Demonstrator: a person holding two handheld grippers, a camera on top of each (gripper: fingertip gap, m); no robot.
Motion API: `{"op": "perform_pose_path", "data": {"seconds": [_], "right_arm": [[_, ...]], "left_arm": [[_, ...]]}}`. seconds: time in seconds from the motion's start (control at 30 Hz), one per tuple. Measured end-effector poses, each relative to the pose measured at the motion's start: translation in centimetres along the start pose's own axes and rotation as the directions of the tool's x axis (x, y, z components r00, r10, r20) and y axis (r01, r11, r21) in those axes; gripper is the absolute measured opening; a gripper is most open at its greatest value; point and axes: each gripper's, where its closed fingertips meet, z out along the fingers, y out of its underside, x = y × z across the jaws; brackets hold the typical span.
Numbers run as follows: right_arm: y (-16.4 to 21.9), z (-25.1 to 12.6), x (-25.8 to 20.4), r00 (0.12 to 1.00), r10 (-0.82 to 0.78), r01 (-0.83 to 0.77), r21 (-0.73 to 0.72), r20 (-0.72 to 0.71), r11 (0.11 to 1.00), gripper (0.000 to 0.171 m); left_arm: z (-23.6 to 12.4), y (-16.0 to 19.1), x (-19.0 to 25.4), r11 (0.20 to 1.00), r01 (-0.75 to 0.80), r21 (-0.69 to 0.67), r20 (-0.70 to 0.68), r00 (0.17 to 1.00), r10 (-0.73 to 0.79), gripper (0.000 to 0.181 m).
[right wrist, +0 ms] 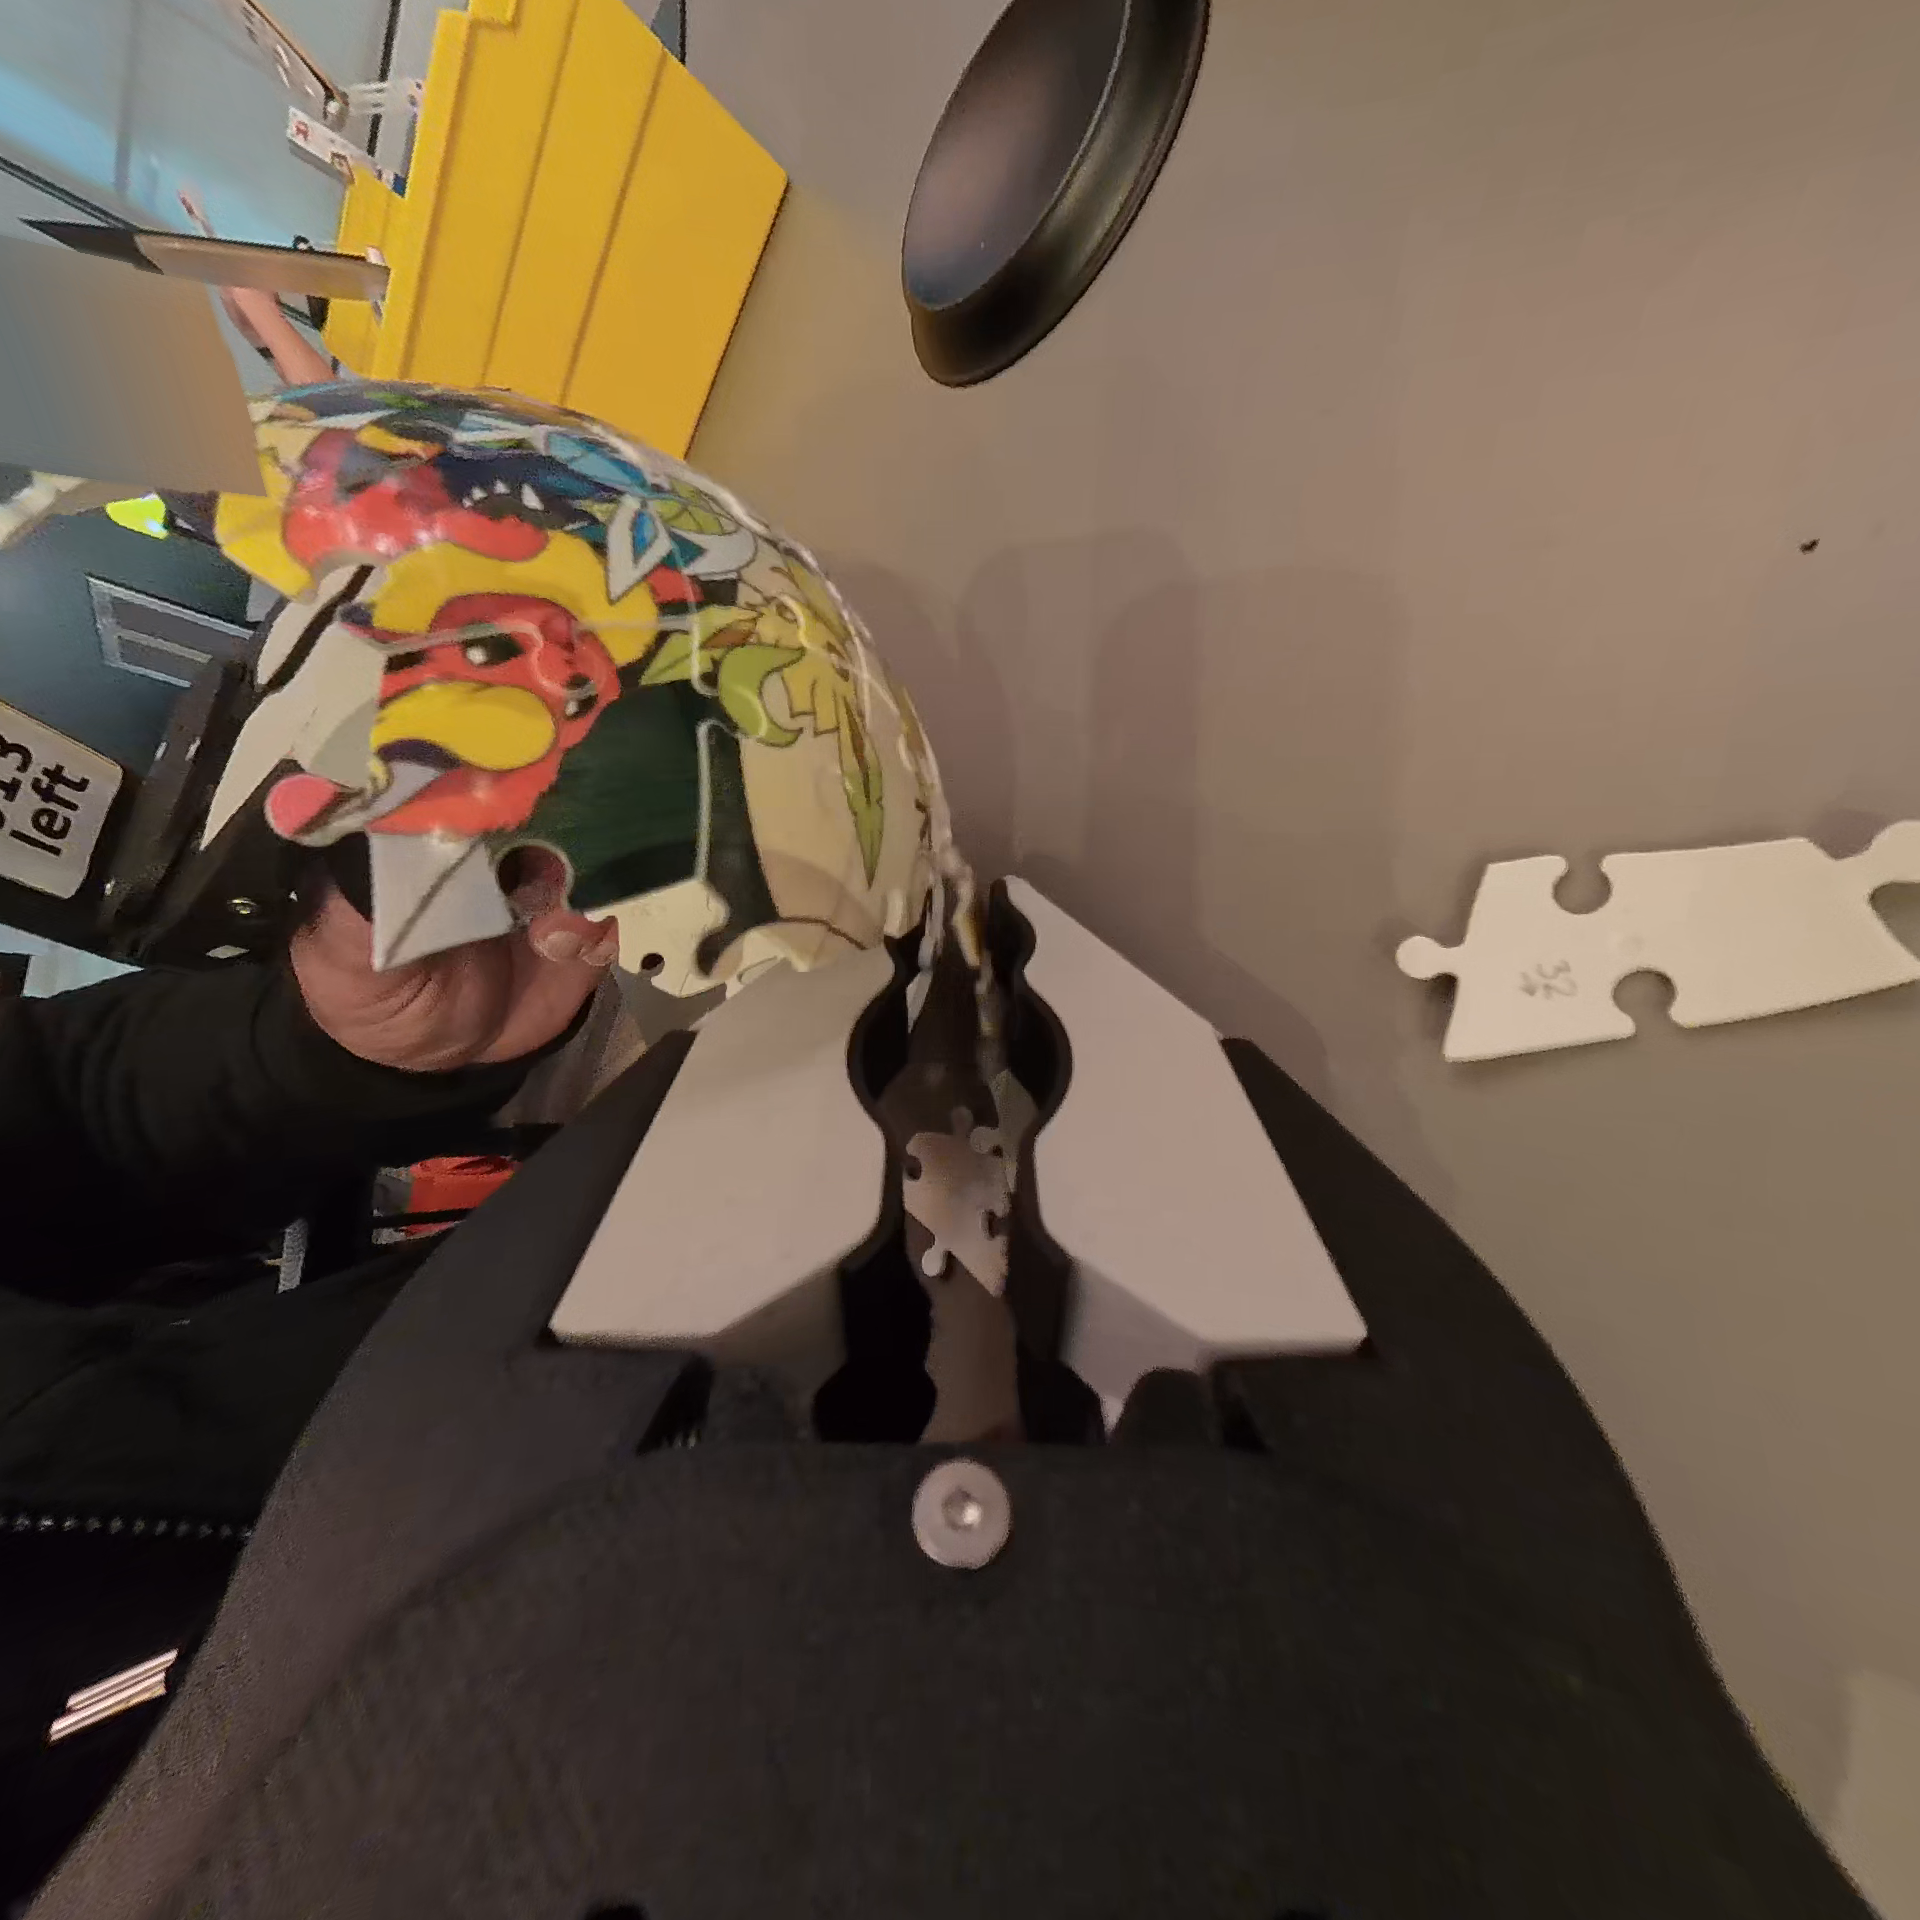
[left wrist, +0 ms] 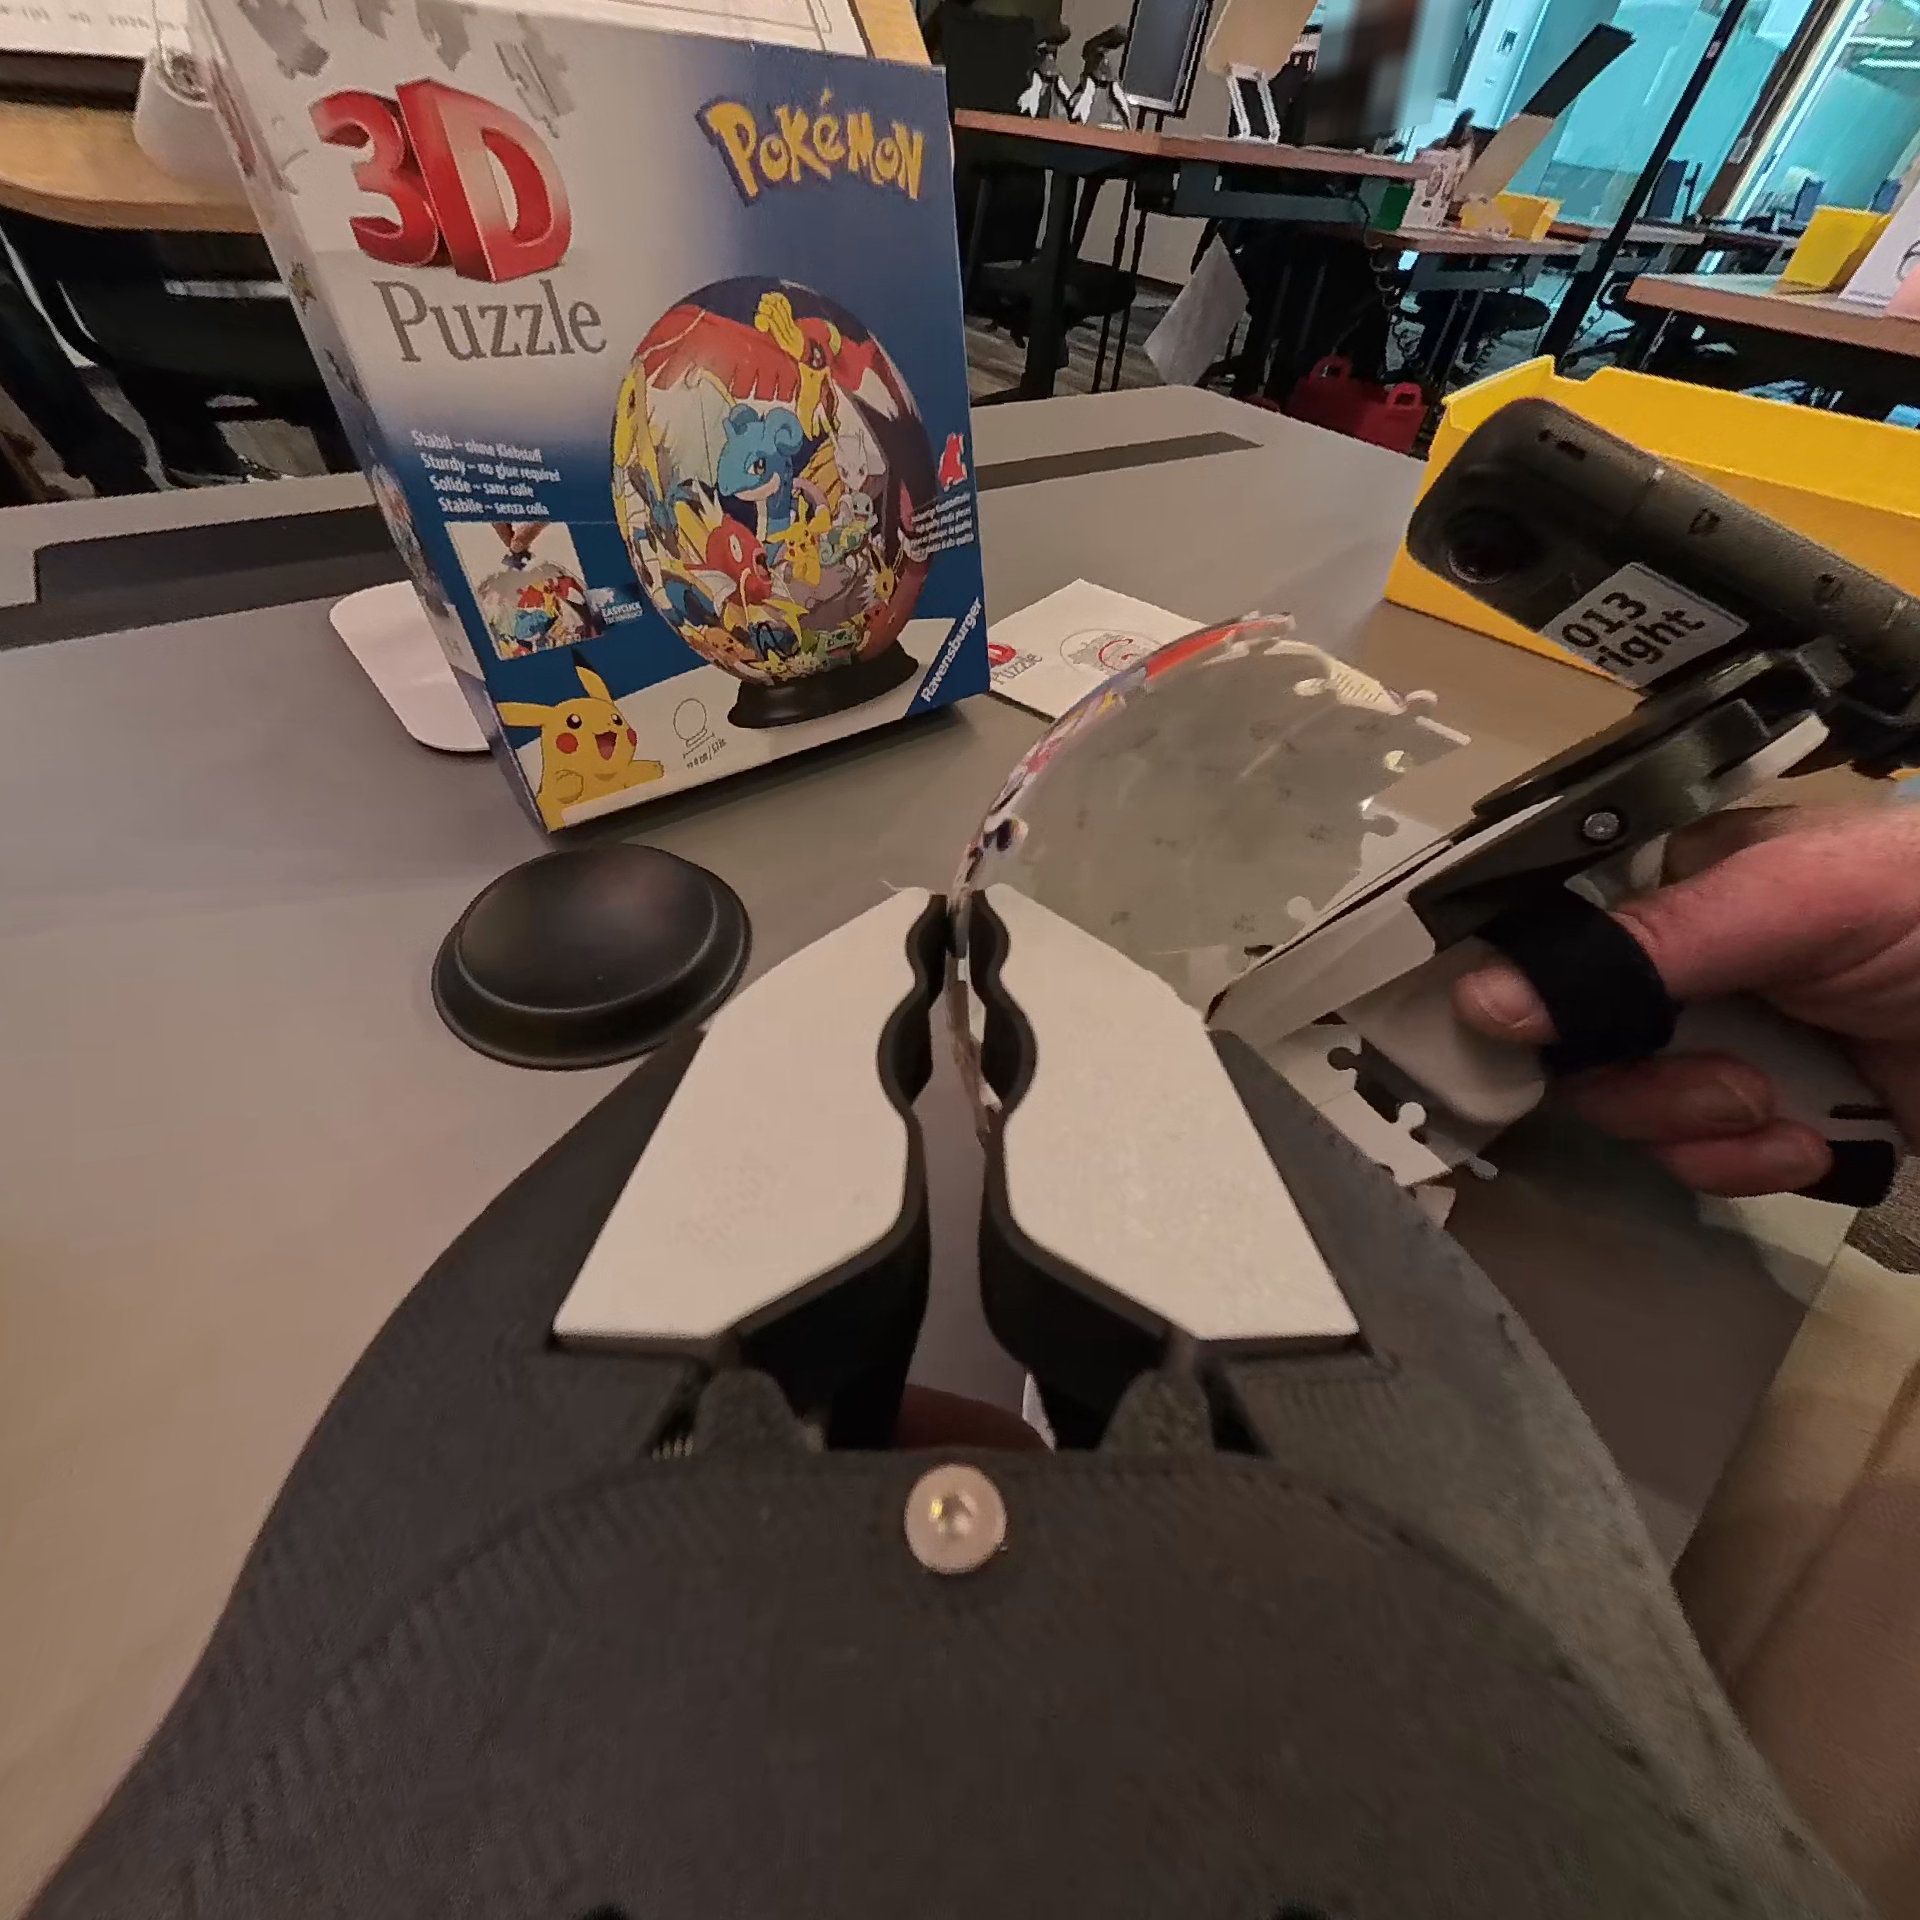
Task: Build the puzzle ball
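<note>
Puzzle ball shell [left wrist: 1174,790] pinched by left gripper [left wrist: 964,935]; right gripper [right wrist: 961,925] likewise.

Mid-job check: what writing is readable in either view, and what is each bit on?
I don't copy out writing; these carry it.
Puzzle box: large titles legible, fine print small.
Leaflet: print too small.
White tag: legible black print.
Second white tag: partly cut off.
Loose puzzle piece: a small legible number.
Part-built ball: faint marks on piece backs, blurred.
</note>
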Motion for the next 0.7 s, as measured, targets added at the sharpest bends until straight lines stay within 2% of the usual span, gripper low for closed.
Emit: {"op": "perform_pose_path", "data": {"seconds": [0.17,0.27,0.33,0.7], "right_arm": [[-0.5,-0.5,-0.3,1.000,-0.001,0.000,0.017,0.026,1.000,0.010],[-0.6,-0.8,-0.4,0.998,0.027,-0.028,0.024,0.058,0.999,0.016],[-0.5,-0.9,-0.9,0.997,0.001,-0.003,0.019,0.080,1.000,0.000],[-1.3,-1.0,-1.7,0.988,0.055,-0.064,0.055,0.146,0.996,0.000]], "left_arm": [[-0.1,-0.4,0.0,1.000,-0.001,0.015,0.003,1.000,0.001,0.004],[-0.2,-0.7,0.1,1.000,0.001,0.024,-0.001,1.000,-0.001,0.003],[-0.1,-0.7,0.3,1.000,-0.002,0.027,-0.004,1.000,0.002,0.003],[-0.5,-2.0,0.3,0.997,0.011,0.080,-0.026,1.000,-0.009,0.004]]}}
